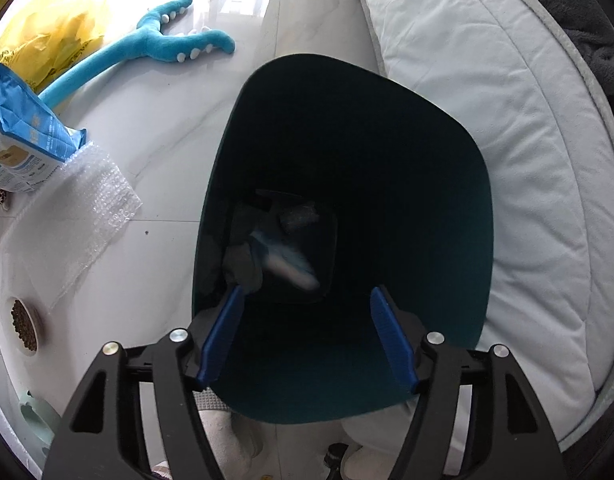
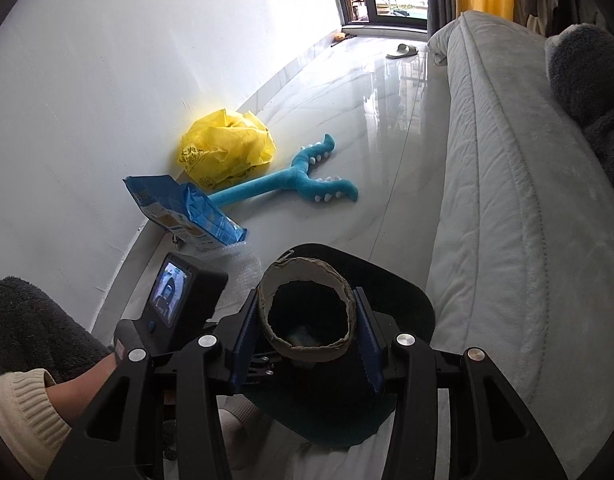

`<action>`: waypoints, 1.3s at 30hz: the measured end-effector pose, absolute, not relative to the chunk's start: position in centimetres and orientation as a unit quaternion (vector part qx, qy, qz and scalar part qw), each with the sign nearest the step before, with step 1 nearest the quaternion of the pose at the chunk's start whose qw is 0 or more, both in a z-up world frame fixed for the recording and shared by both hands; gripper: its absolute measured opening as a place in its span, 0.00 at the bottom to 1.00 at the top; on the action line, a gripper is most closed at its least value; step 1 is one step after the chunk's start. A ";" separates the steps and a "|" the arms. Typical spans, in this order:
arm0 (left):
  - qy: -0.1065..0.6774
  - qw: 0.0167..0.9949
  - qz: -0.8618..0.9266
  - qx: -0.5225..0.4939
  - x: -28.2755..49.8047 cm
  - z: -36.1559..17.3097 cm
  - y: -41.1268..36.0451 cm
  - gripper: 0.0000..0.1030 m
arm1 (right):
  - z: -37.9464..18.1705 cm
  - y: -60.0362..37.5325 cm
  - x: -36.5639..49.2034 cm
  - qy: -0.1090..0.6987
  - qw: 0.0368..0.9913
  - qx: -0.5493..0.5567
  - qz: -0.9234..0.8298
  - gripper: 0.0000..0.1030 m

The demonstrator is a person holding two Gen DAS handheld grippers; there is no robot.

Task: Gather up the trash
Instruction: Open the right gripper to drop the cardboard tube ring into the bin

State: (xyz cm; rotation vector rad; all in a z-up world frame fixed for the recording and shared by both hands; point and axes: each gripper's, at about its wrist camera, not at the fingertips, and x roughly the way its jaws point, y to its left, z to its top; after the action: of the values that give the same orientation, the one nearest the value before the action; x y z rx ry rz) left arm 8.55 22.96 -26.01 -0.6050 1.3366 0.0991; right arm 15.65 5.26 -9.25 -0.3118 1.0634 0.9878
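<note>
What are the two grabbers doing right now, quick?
Left gripper: open, fingers empty, over the dark bin.
Right gripper: closed on a cardboard tube, above the bin.

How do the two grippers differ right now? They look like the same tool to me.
The left gripper stands open with nothing between its fingers, above the dark bin. The right gripper is shut on a cardboard tube, squeezing it from both sides. The left one points straight into the bin; the right one looks more across the floor. Both have blue fingers on black frames.
</note>
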 end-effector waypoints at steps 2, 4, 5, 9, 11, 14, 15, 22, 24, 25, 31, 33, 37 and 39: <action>0.606 0.742 0.038 -0.284 8.0 -25.7 23.4 0.70 | -10.1 6.1 15.6 0.494 0.732 -0.149 0.445 0.45; 0.598 0.751 0.039 -0.278 7.5 -24.9 23.7 0.78 | -10.8 6.8 15.5 0.502 0.728 -0.155 0.440 0.45; 0.595 0.754 0.039 -0.274 7.4 -24.4 23.7 0.78 | -11.2 7.1 15.5 0.506 0.726 -0.158 0.437 0.45; 0.579 0.768 0.032 -0.272 6.5 -22.6 24.4 0.78 | -12.6 8.4 15.6 0.519 0.720 -0.168 0.428 0.45; 0.570 0.775 0.030 -0.272 6.1 -21.8 25.0 0.79 | -13.2 8.8 15.6 0.525 0.718 -0.172 0.423 0.45; 0.557 0.782 0.032 -0.278 5.3 -20.8 26.1 0.79 | -14.1 9.4 15.7 0.533 0.715 -0.178 0.415 0.45; 0.553 0.784 0.033 -0.280 5.1 -20.5 26.2 0.79 | -14.4 9.6 15.7 0.536 0.714 -0.181 0.413 0.45; 0.517 0.801 0.044 -0.298 4.2 -18.2 28.6 0.79 | -16.7 10.6 15.6 0.557 0.701 -0.201 0.397 0.45; 0.508 0.805 0.046 -0.303 3.9 -17.5 29.2 0.79 | -17.5 10.8 15.5 0.563 0.697 -0.208 0.392 0.45; 0.504 0.807 0.046 -0.305 3.8 -17.2 29.4 0.79 | -17.8 10.9 15.4 0.565 0.695 -0.211 0.390 0.45; 0.485 0.827 0.050 -0.280 3.1 -14.7 29.7 0.79 | -19.7 10.6 15.4 0.580 0.686 -0.234 0.371 0.45; 0.477 0.838 0.053 -0.259 2.9 -13.5 29.4 0.79 | -20.2 10.5 15.4 0.582 0.685 -0.241 0.365 0.45; 0.455 0.858 0.055 -0.232 2.3 -10.9 29.3 0.79 | -20.5 10.5 15.2 0.581 0.684 -0.258 0.358 0.45; 0.444 0.867 0.055 -0.219 1.9 -9.7 29.2 0.79 | -20.6 10.4 15.1 0.581 0.682 -0.266 0.355 0.46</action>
State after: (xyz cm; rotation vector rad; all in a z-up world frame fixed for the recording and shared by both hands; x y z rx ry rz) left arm 1.87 29.17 -9.71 -0.4587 0.9302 0.1154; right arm 15.10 10.41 -20.64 -0.5969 1.3029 0.7973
